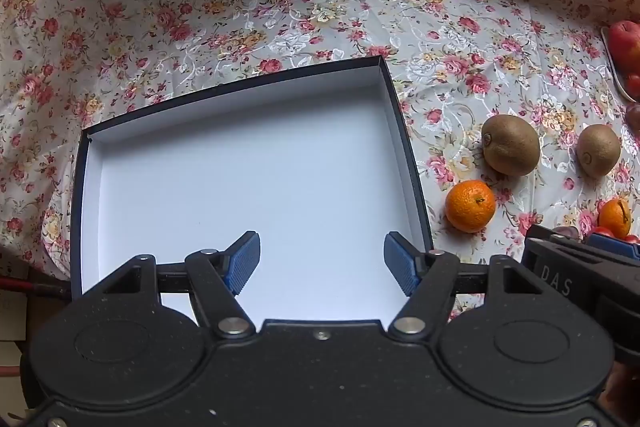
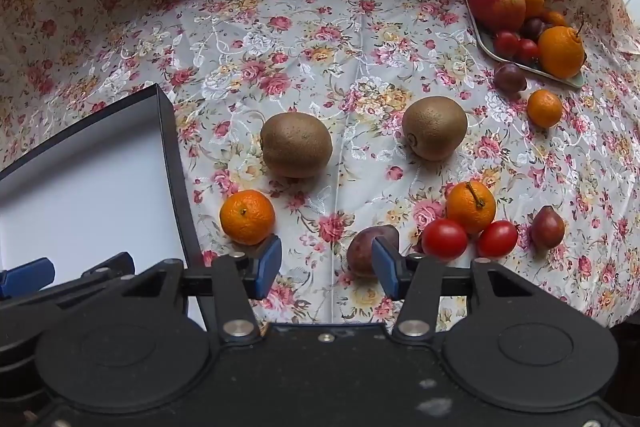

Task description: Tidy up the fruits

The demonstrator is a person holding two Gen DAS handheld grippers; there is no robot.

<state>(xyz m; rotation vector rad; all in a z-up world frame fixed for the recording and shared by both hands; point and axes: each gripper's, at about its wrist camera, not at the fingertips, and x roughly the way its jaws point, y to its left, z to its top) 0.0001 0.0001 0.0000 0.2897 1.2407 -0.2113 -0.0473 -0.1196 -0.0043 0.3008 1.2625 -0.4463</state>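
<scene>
A shallow box [image 1: 404, 131] with a dark rim and white inside lies on the flowered cloth; nothing is in it. My left gripper [image 1: 322, 263] hovers open over its near part, nothing between the blue pads. My right gripper [image 2: 326, 263] is open above the cloth, right of the box [image 2: 170, 147]. Loose fruit lies ahead of it: two kiwis [image 2: 296, 145] [image 2: 434, 127], a mandarin [image 2: 247, 215] near the left pad, a dark purple fruit [image 2: 366, 247] partly behind the right pad, another mandarin [image 2: 471, 206], two cherry tomatoes [image 2: 444, 238] [image 2: 497, 238].
A tray [image 2: 486, 41] at the back right holds an apple [image 2: 496, 2], oranges and small tomatoes. Beside it lie a purple fruit [image 2: 509, 77], a small mandarin [image 2: 544, 108] and a reddish-brown fruit [image 2: 547, 226]. The cloth rises in folds behind.
</scene>
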